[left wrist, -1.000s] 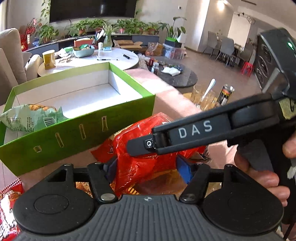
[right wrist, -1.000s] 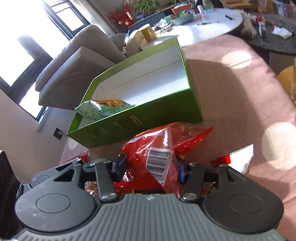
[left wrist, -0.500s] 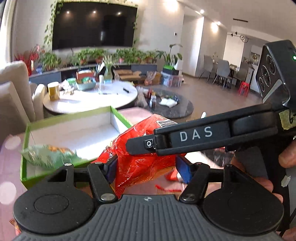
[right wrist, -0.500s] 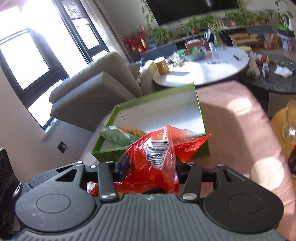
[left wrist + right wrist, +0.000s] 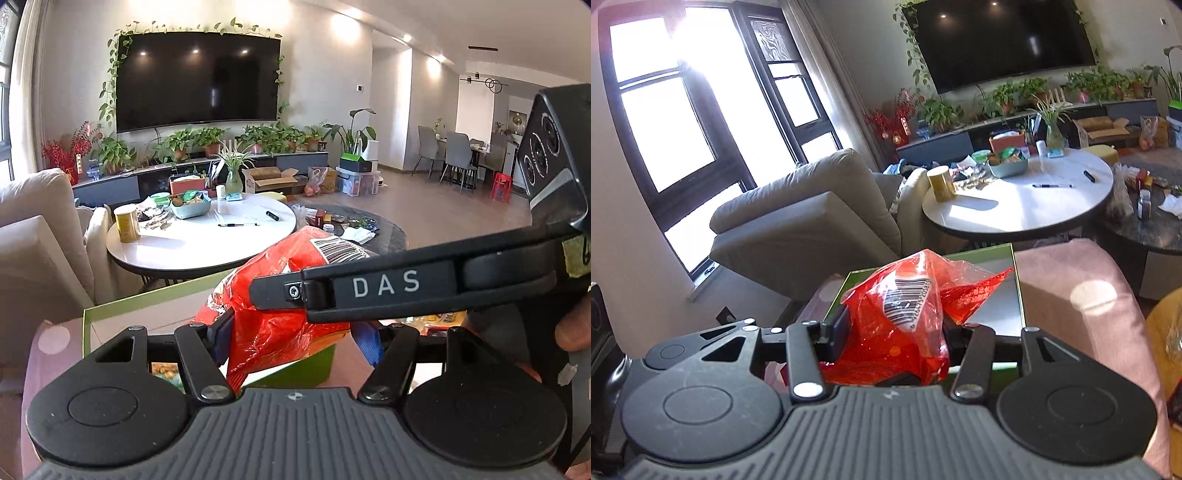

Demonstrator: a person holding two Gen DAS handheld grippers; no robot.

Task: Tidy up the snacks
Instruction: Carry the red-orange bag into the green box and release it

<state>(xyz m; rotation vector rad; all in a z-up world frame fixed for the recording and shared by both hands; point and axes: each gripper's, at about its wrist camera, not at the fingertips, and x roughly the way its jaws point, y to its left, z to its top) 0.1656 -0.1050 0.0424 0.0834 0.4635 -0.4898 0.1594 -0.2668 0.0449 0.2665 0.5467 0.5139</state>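
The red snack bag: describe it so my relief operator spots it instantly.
Start at the green box on the pink cloth. Raised in front of it, pinched in the right gripper, is the red snack bag. Unlike anything nearby, it is crinkly translucent red plastic with a white barcode label.

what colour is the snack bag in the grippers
Red, translucent, with a white barcode label; the snack bag shows best in the right wrist view.

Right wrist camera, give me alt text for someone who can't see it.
The right gripper is shut on a red snack bag with a barcode label, held above a green box on a pink surface. Behind are a grey sofa, a round white table, a wall-mounted TV and bright windows.
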